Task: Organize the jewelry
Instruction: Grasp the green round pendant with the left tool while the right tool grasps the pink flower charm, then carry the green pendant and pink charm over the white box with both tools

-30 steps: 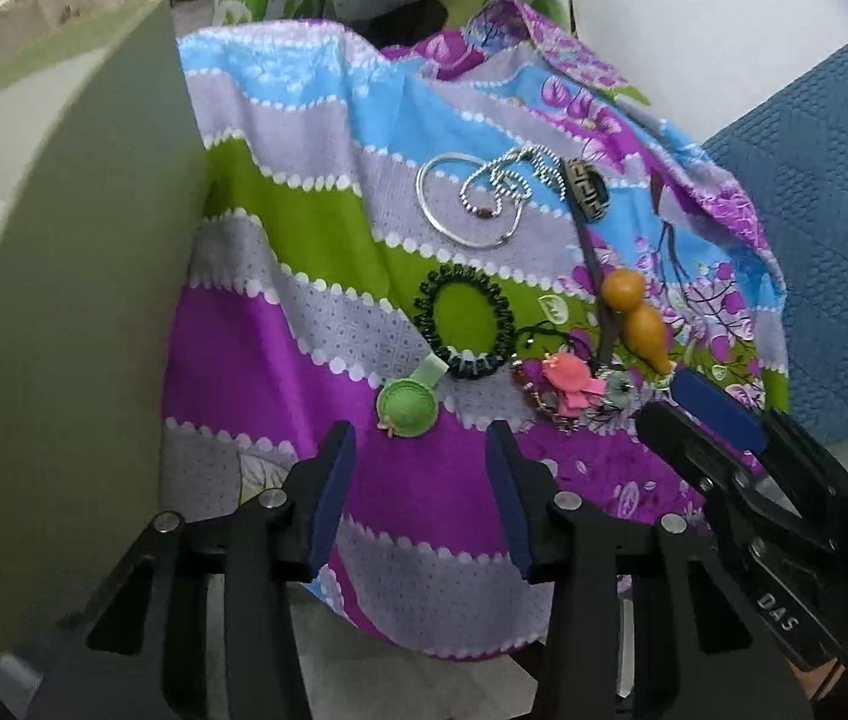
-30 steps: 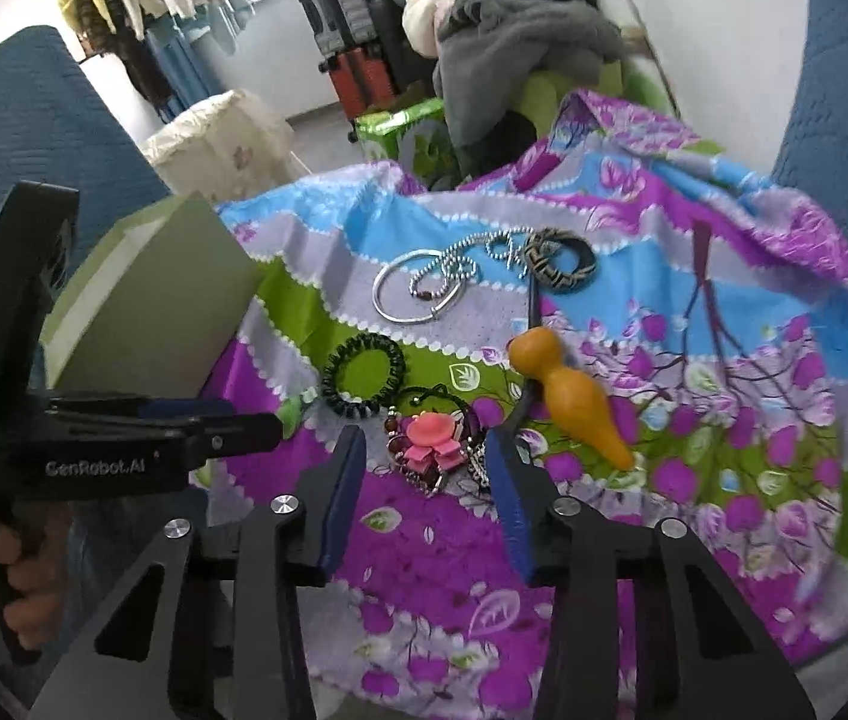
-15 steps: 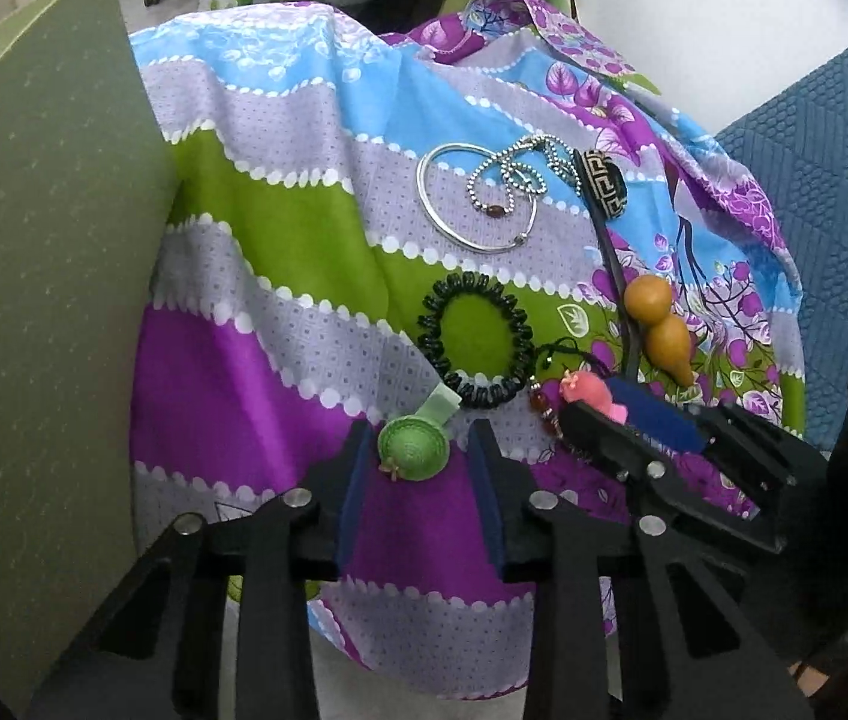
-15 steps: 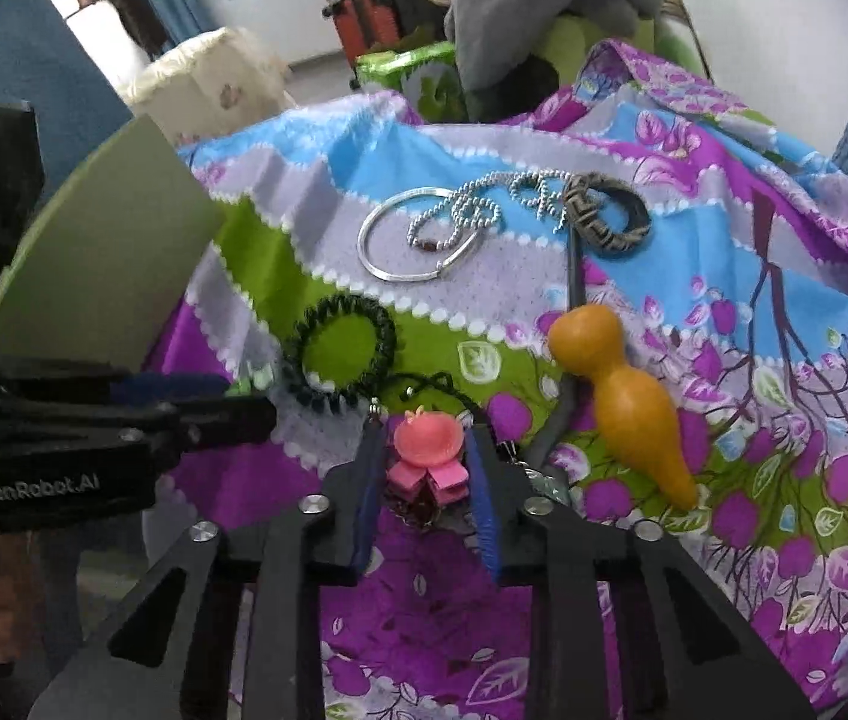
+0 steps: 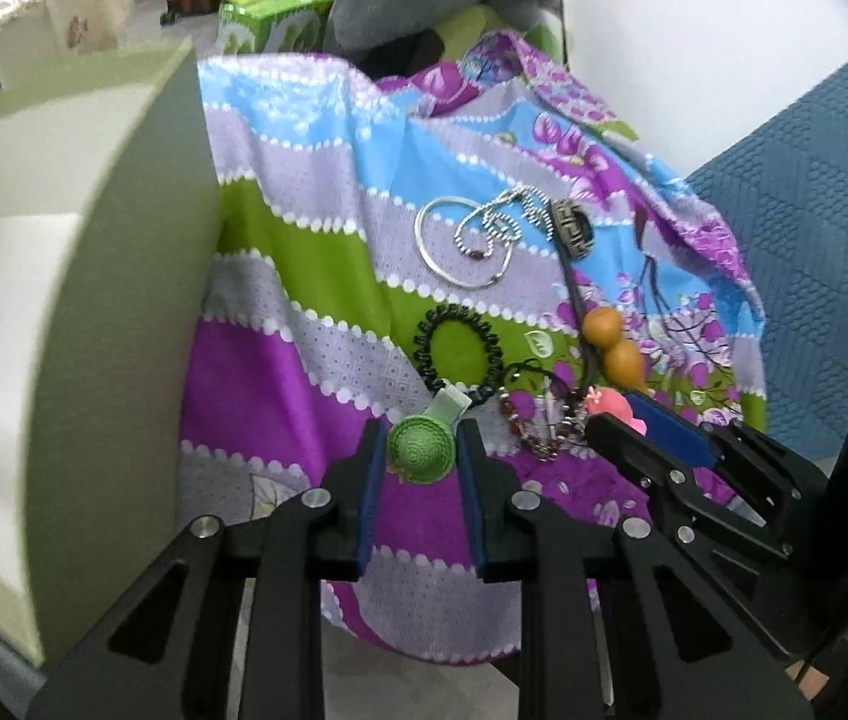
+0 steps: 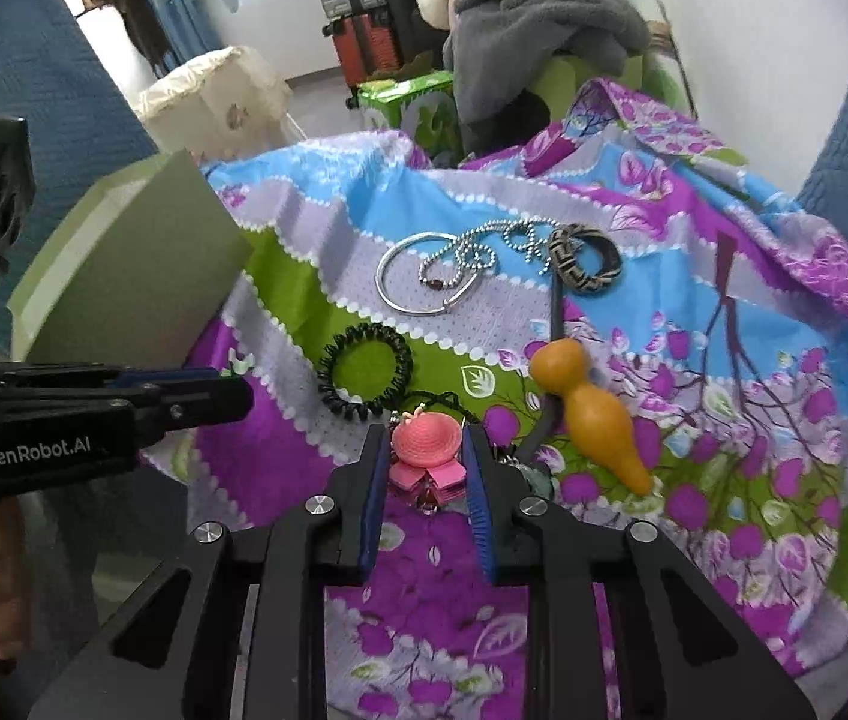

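Striped floral cloth [image 5: 328,276] carries 1 silver bangle [image 5: 460,246], 1 bead chain [image 5: 502,222], 1 black coil tie [image 5: 460,351], 1 gourd pendant [image 6: 589,411]. Left gripper [image 5: 421,453] jaws clamped on woven green hat clip [image 5: 421,450]; right gripper [image 6: 427,462] jaws clamped on pink hat clip [image 6: 427,441], both at cloth's near edge.

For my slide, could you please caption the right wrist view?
Right gripper shut on a pink hat charm, lying on patterned cloth beside an orange gourd.
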A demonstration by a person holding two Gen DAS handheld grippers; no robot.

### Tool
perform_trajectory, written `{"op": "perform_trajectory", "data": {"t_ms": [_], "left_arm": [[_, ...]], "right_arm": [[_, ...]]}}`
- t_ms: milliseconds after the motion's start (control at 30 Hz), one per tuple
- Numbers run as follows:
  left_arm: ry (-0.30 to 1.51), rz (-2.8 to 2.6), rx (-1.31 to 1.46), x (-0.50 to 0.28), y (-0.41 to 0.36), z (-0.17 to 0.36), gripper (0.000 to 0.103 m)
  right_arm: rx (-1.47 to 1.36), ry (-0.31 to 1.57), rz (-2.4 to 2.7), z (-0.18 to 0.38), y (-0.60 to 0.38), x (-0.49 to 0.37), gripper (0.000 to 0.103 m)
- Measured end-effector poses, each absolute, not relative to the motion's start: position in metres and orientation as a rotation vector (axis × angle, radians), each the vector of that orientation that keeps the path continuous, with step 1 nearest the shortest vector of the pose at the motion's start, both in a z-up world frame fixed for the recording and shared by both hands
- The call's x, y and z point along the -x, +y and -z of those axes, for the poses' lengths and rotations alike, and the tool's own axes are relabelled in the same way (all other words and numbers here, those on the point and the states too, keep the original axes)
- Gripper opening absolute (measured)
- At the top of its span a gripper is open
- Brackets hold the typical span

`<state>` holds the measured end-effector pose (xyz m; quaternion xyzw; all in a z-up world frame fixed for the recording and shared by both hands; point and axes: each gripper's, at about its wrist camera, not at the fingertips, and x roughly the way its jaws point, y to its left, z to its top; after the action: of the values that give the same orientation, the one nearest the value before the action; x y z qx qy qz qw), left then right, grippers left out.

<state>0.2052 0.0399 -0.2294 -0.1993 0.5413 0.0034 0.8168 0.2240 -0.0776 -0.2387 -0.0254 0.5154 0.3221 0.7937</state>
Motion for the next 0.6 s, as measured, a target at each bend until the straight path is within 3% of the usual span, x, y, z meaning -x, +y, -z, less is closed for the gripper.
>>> {"op": "perform_trajectory", "data": {"t_ms": [600], "left_arm": [[1.008, 0.001, 0.382, -0.149, 0.037, 0.152, 0.024]], "right_arm": [[-0.027, 1.002, -0.633, 0.146, -0.107, -0.165, 0.022]]}}
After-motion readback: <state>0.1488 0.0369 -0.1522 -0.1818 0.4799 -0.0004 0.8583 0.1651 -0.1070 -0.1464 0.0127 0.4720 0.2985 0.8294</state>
